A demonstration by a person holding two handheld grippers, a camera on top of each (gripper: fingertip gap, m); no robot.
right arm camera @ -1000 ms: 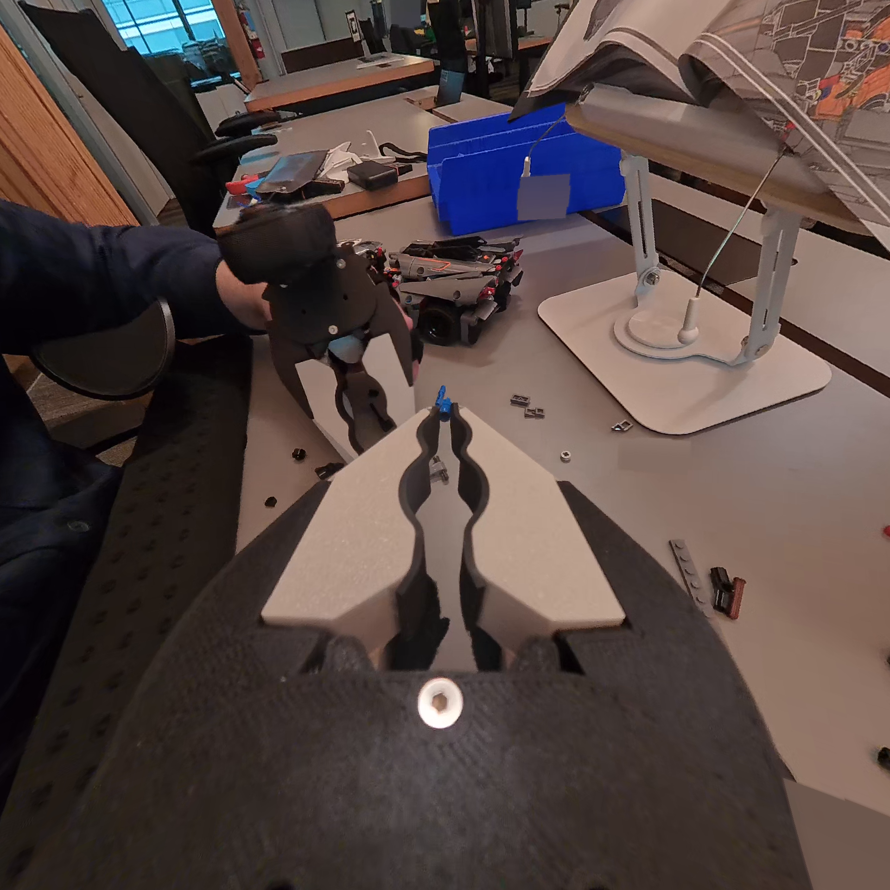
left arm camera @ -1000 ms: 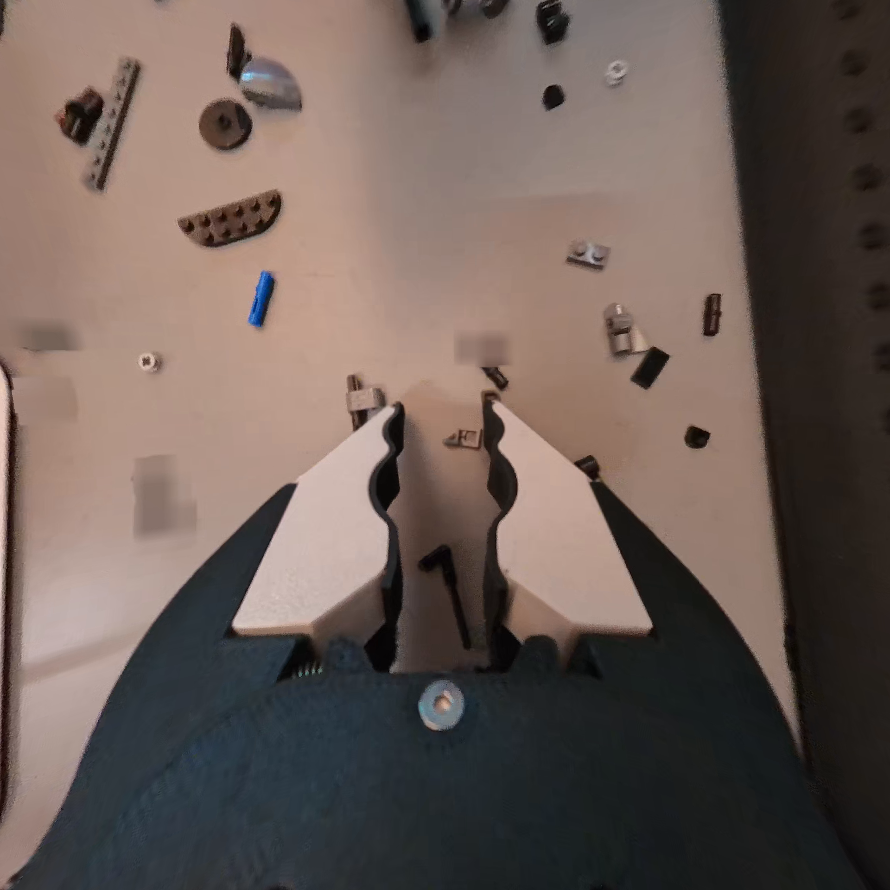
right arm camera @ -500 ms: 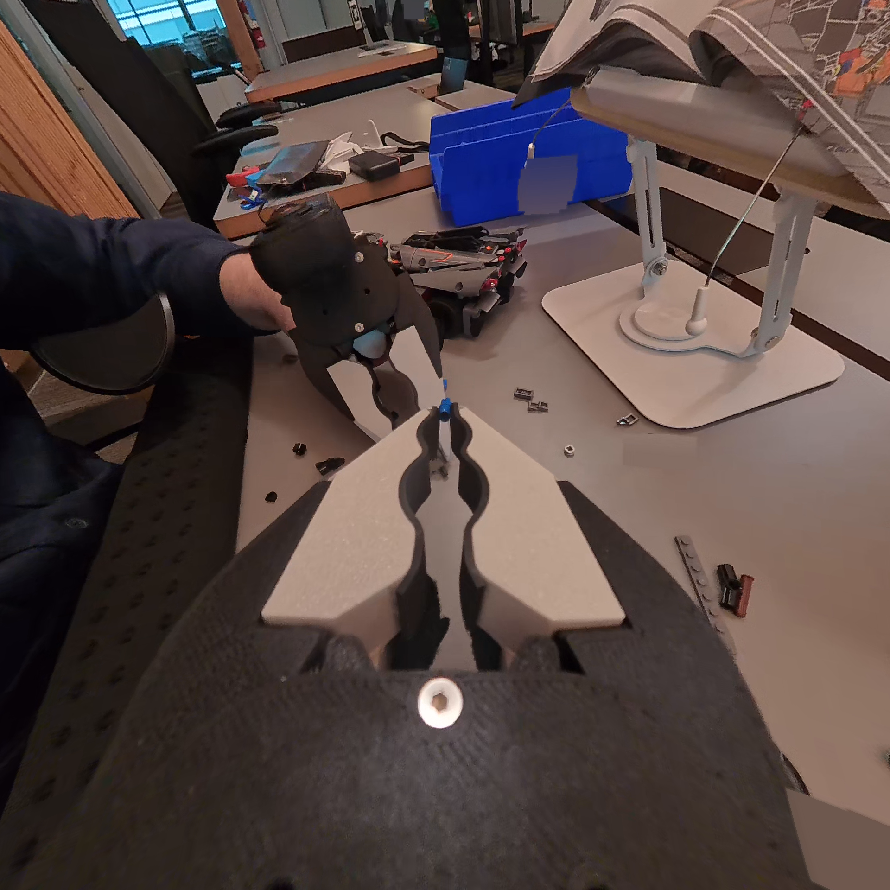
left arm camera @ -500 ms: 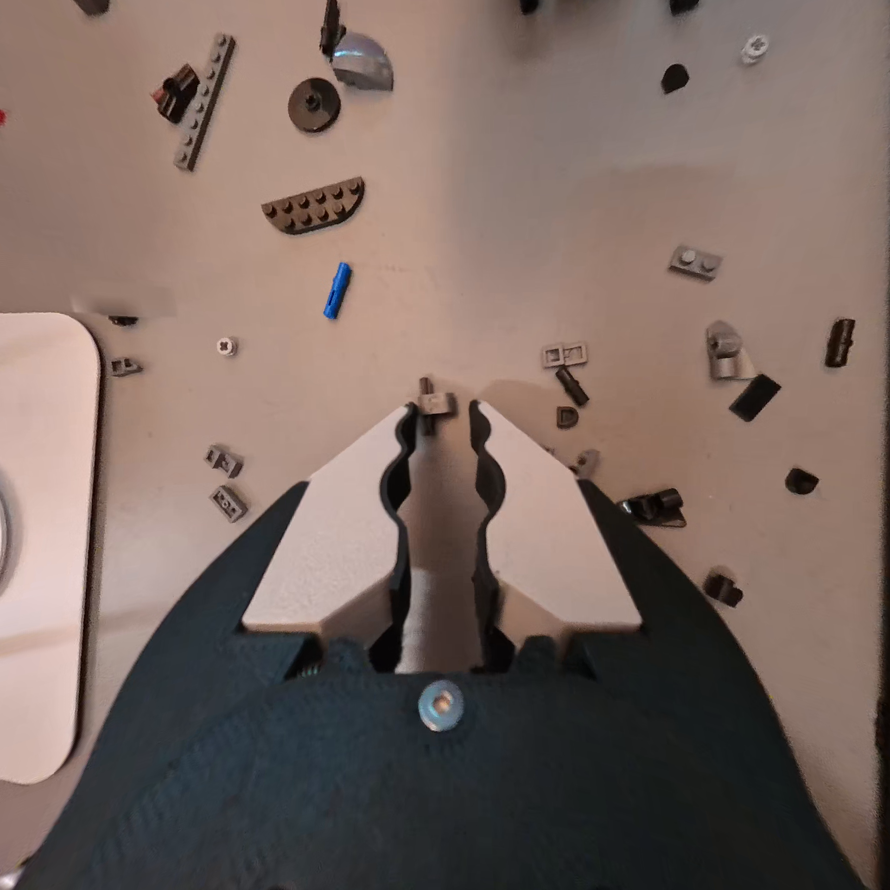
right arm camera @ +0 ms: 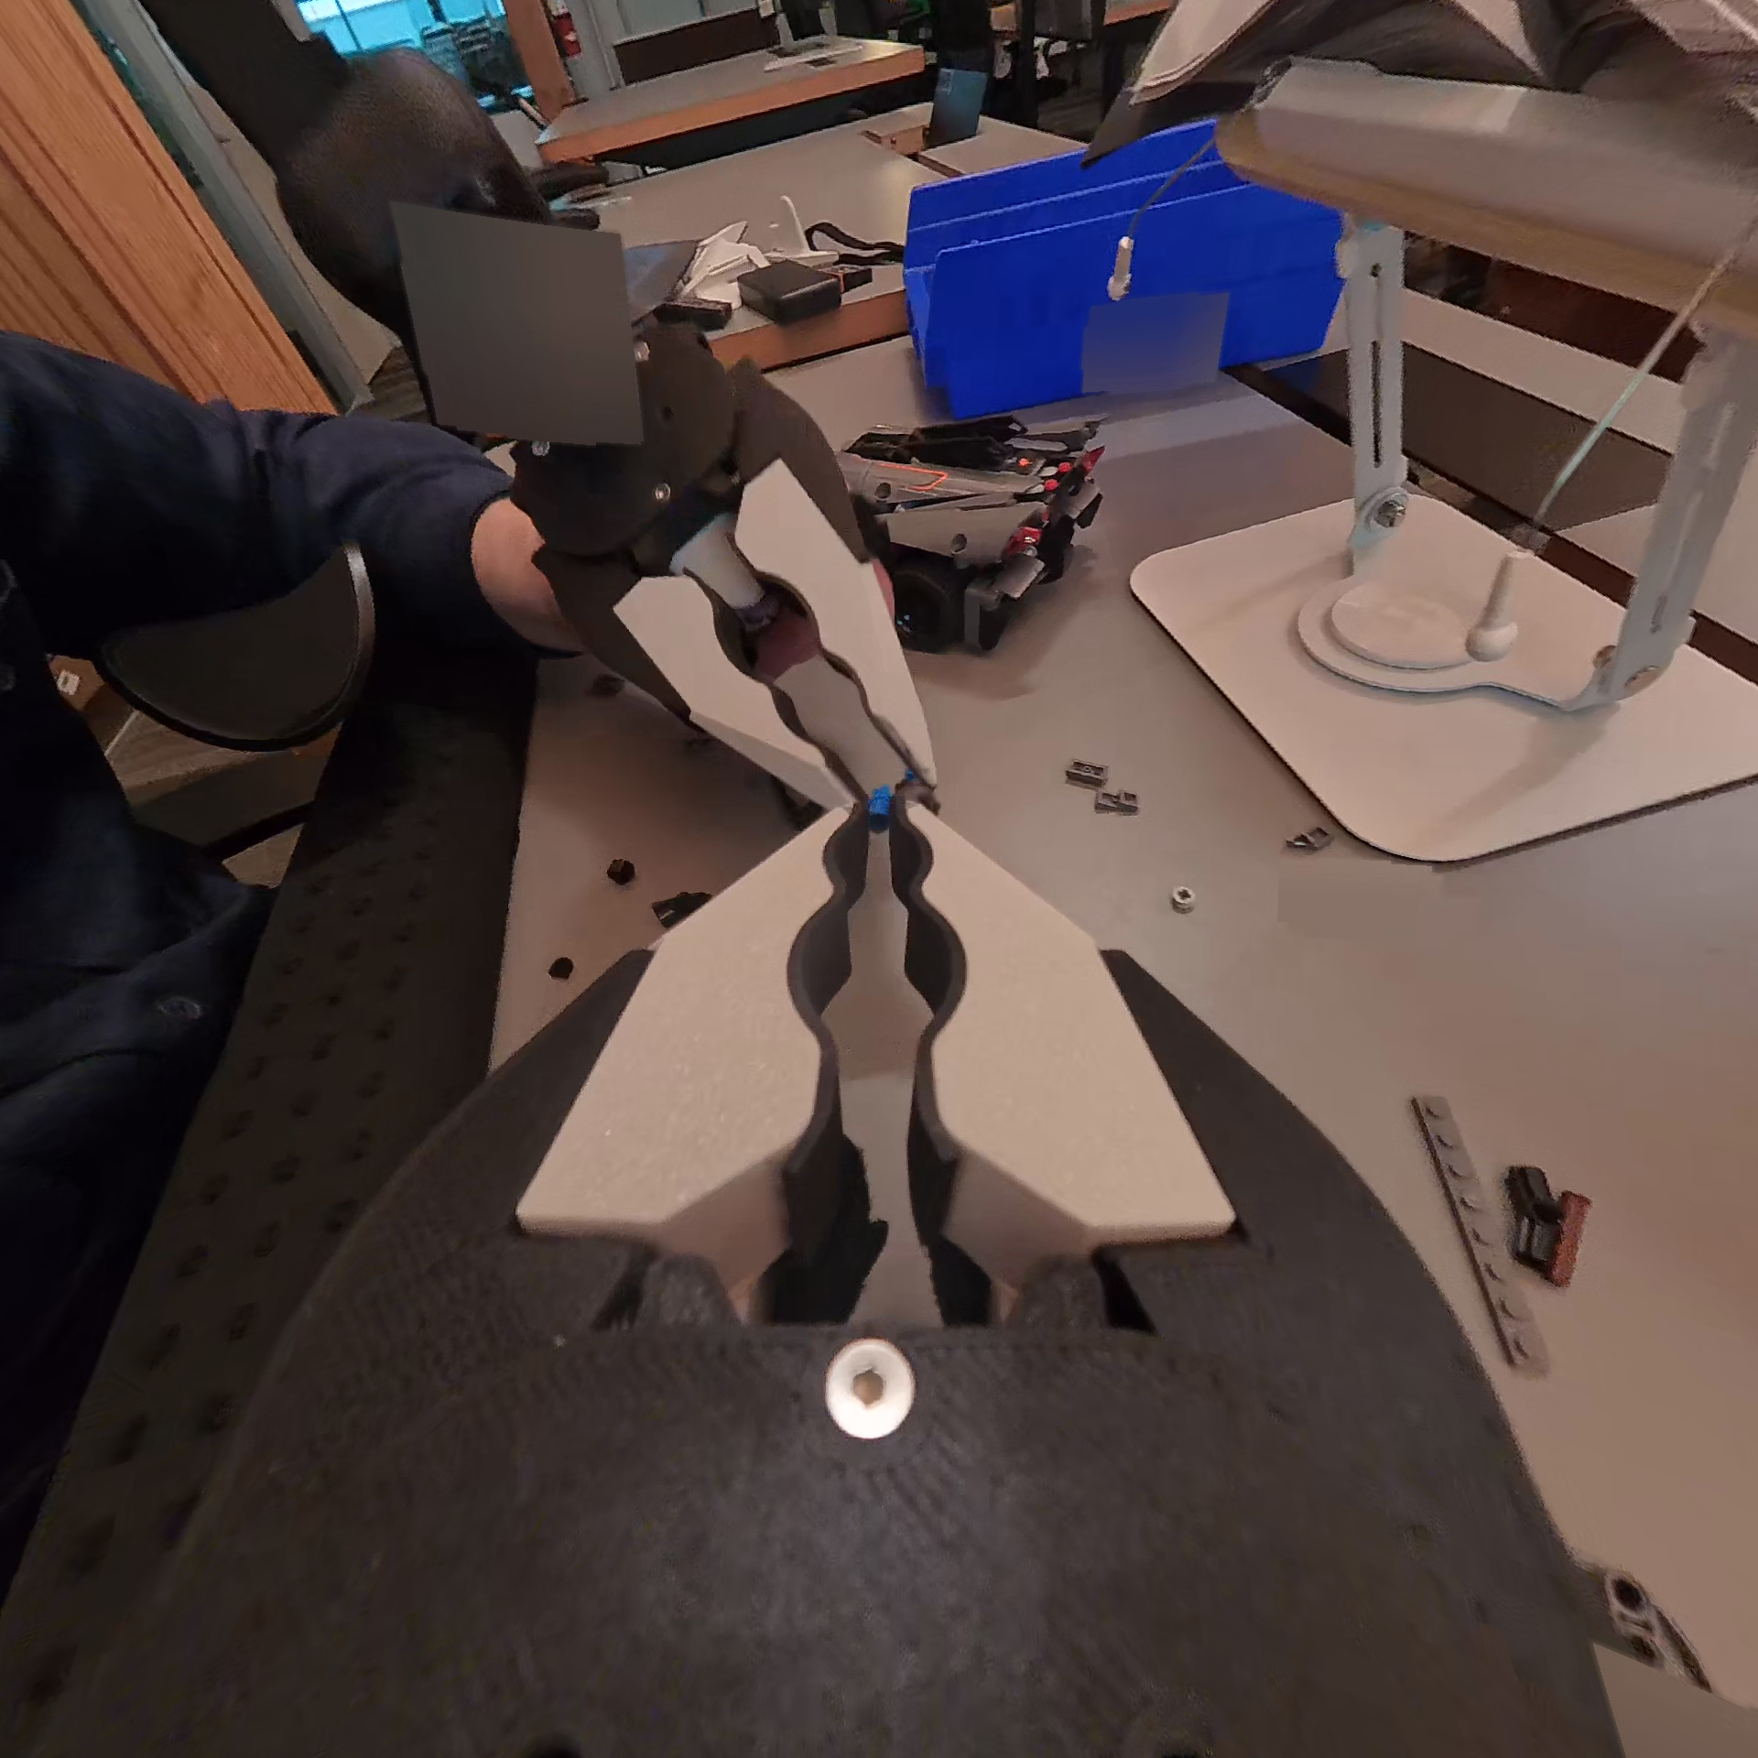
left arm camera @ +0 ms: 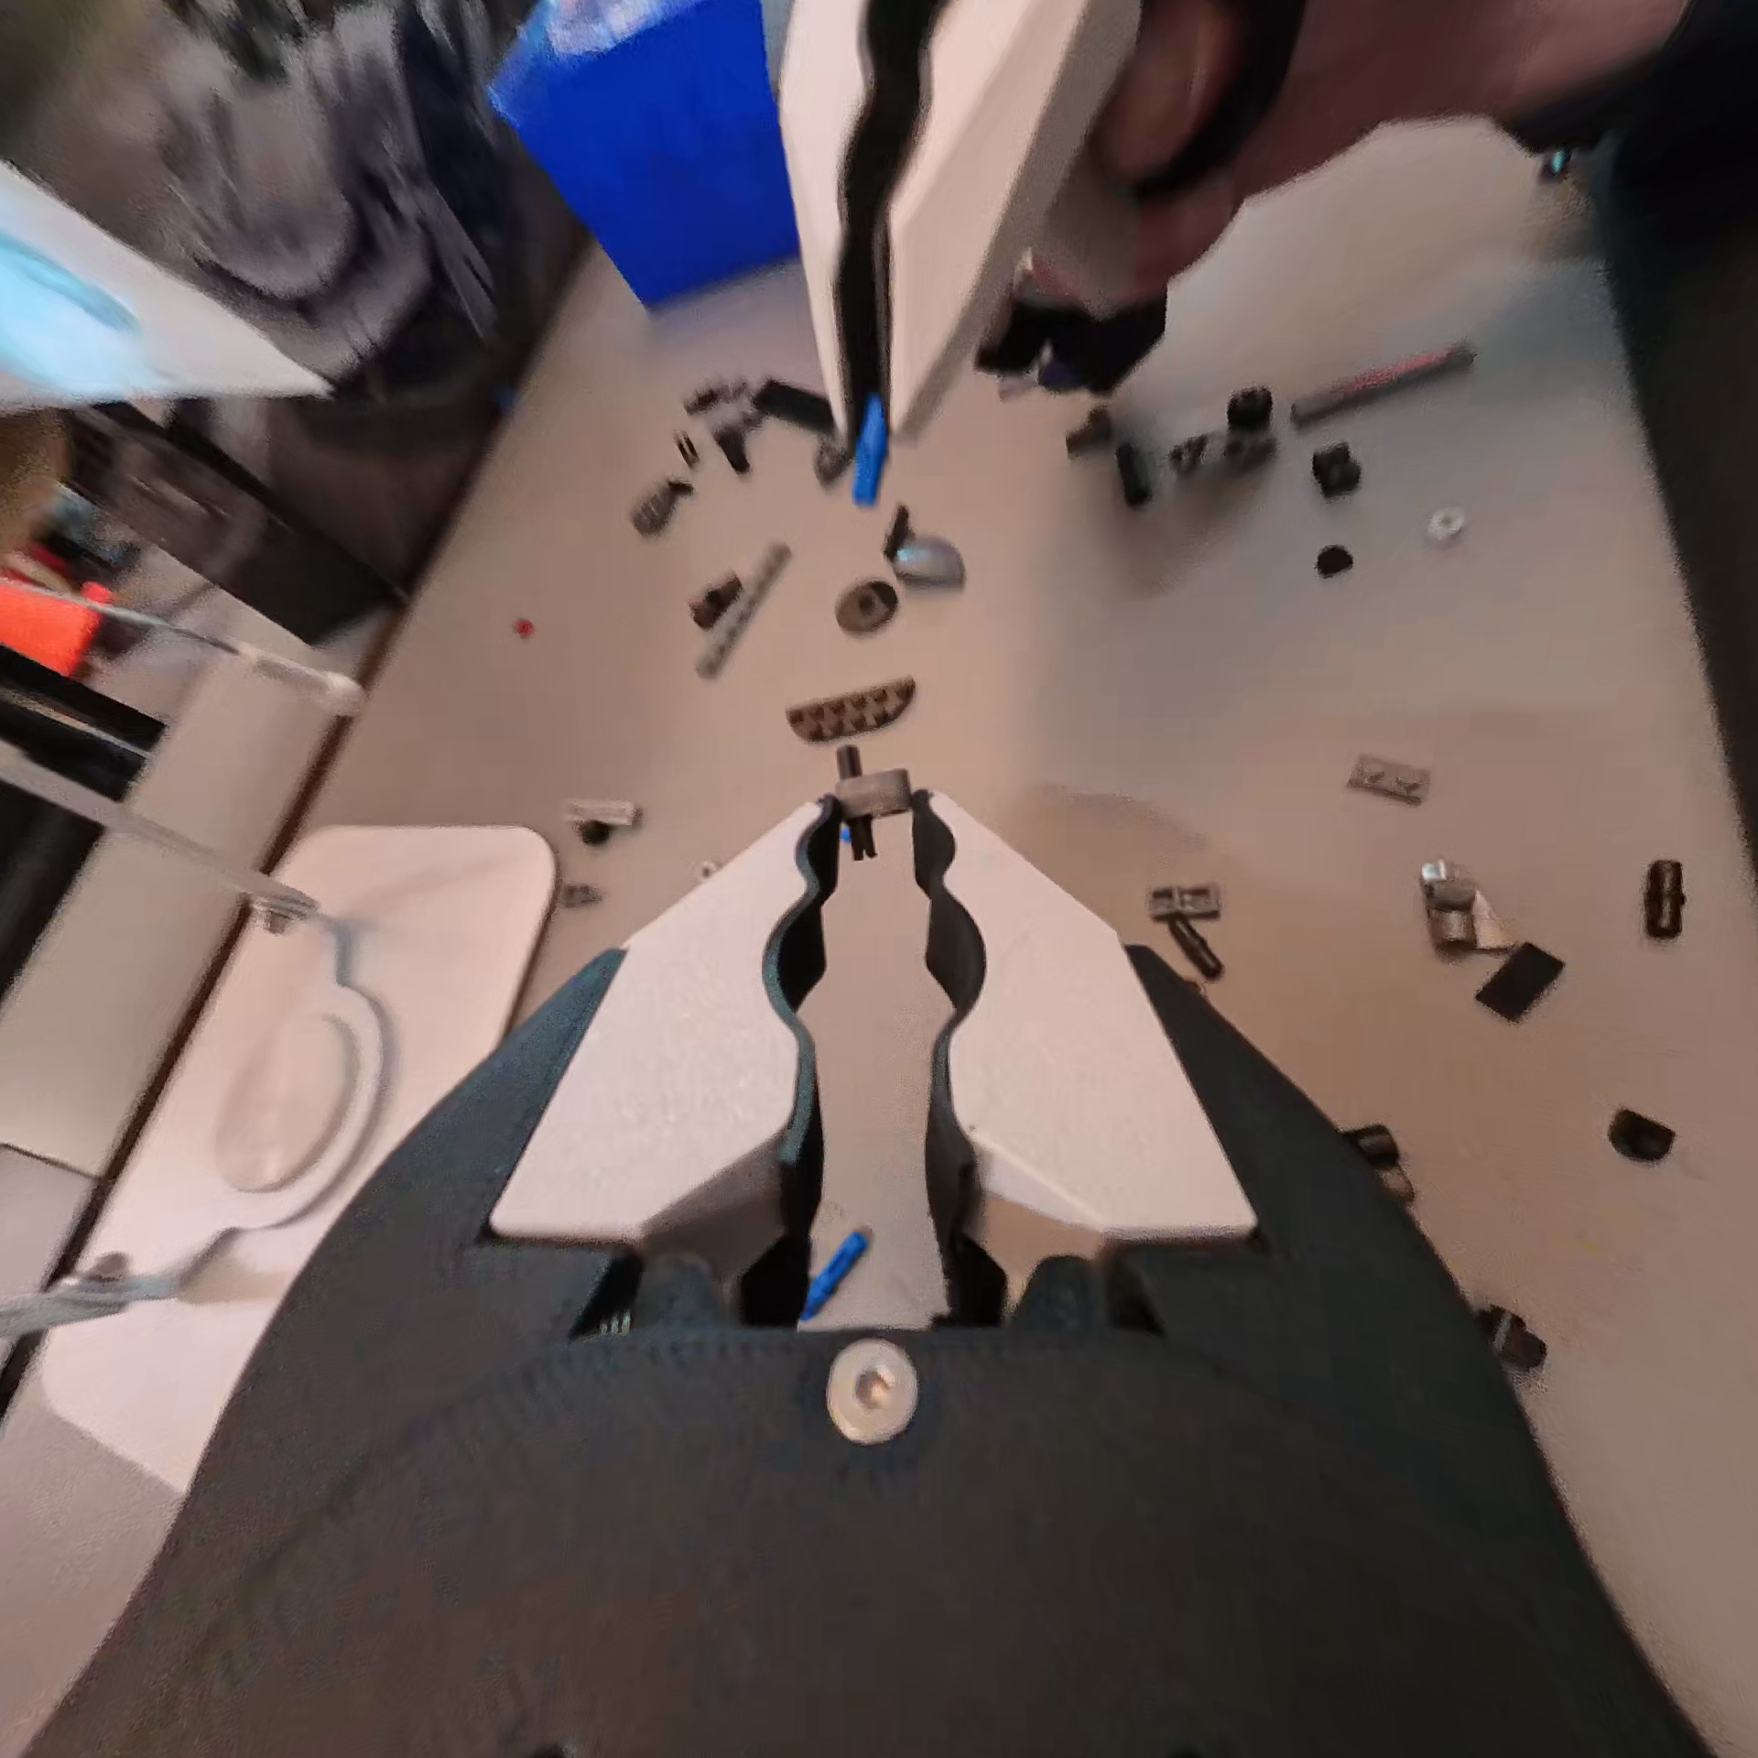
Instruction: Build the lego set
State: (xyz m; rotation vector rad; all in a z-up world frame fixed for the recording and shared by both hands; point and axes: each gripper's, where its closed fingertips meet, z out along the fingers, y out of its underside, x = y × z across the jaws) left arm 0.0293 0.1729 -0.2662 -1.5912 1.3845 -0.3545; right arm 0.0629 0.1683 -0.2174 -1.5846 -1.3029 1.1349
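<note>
My left gripper [left arm camera: 870, 809] is shut on a small grey Lego piece with a black pin [left arm camera: 870, 791] and holds it above the table. My right gripper [right arm camera: 880, 820] is shut on a short blue pin [right arm camera: 880, 807]. The two grippers stand tip to tip: the right gripper [left arm camera: 866, 409] with its blue pin [left arm camera: 869, 452] hangs in the upper part of the left wrist view, and the left gripper [right arm camera: 894, 785] meets mine in the right wrist view. A partly built dark Lego car [right arm camera: 970, 514] stands behind them. A second blue pin [left arm camera: 835, 1270] lies on the table.
Several loose parts lie scattered: a dark half-round plate [left arm camera: 851, 709], a long grey plate [right arm camera: 1474, 1237], a black round piece [left arm camera: 866, 604]. A booklet stand with a white base [right arm camera: 1427, 742] is at the right, a blue bin [right arm camera: 1094, 276] behind. A black perforated mat [right arm camera: 333, 951] borders the table. The grippers' ends are close to 6 centimetres from one another. The partly built dark Lego car [right arm camera: 970, 514] is about 20 centimetres from my left fingertips and 25 centimetres from my right.
My left gripper closed on the grey piece with the black pin, lifted it off the table and tilted up toward the right gripper. The right gripper still holds the blue pin.
</note>
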